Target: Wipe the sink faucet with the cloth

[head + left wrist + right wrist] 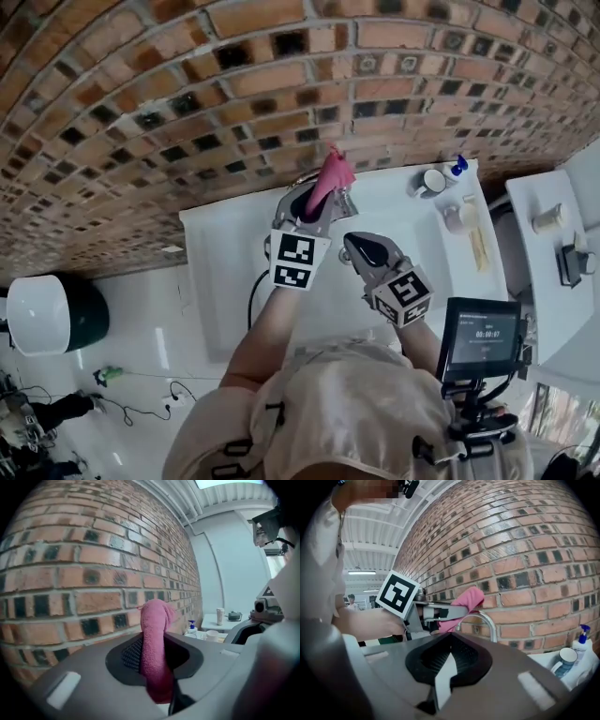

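Note:
A pink cloth (331,176) sticks up from my left gripper (317,202), which is shut on it close to the brick wall. In the left gripper view the cloth (154,634) fills the gap between the jaws and droops toward the camera. The right gripper view shows the cloth (467,599) resting at the top of the curved chrome faucet (489,619), with the left gripper (440,612) level behind it. My right gripper (361,246) hovers over the white sink (234,281), a little nearer to me and to the right of the left one. Its jaws (449,656) are shut with nothing between them.
A white mug (432,181) and a blue-pump soap bottle (457,167) stand on the counter right of the faucet. A white side table (553,253) with small items is at far right. A screen (483,337) hangs at my waist. The brick wall (234,103) rises directly behind the sink.

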{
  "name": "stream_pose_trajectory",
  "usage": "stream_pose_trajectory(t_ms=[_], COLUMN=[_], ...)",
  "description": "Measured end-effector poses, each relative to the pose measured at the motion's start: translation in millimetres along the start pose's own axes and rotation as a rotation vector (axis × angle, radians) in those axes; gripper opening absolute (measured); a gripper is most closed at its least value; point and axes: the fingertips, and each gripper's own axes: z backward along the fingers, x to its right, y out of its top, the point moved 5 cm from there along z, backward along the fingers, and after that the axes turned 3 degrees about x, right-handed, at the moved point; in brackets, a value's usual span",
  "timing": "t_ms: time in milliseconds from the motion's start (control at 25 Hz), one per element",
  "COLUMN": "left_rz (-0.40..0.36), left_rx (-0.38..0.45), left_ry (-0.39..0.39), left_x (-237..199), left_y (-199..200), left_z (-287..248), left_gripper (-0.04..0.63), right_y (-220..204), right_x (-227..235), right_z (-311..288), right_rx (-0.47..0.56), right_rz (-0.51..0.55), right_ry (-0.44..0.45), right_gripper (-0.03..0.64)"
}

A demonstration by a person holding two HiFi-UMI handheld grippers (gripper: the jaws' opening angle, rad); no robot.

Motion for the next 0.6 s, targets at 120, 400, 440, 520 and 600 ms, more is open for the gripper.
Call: stream_pose_trajectory(t_ms=[120, 400, 440, 520, 600], left_rz=[0.024, 0.212, 0.203, 0.198, 0.186], left_rx=[-0.014, -0.128, -0.136, -0.135, -0.122], left_ry=[0.103, 0.197, 0.197, 0.199, 0.203], left_x=[-30, -64, -64, -62, -59], left_y=[-9, -76, -78, -76, -68], left_z=[23, 34, 31, 25, 22], left_gripper=[0.091, 0.091, 0.091, 0.091, 0.089], right_y=[7, 4, 1, -2, -4], right_x=[-11, -23, -22, -18, -12], right_z=[-11, -14, -12, -8, -4], right_rx=[0.001, -0.020, -0.026, -0.034, -0.032], right_rz=[0.017, 0.035, 0.033, 0.026, 0.021], right_ry=[0.031, 0.074, 0.071, 0.061, 0.050], right_gripper=[-0.008, -0.008, -0.008, -0.008, -0.008])
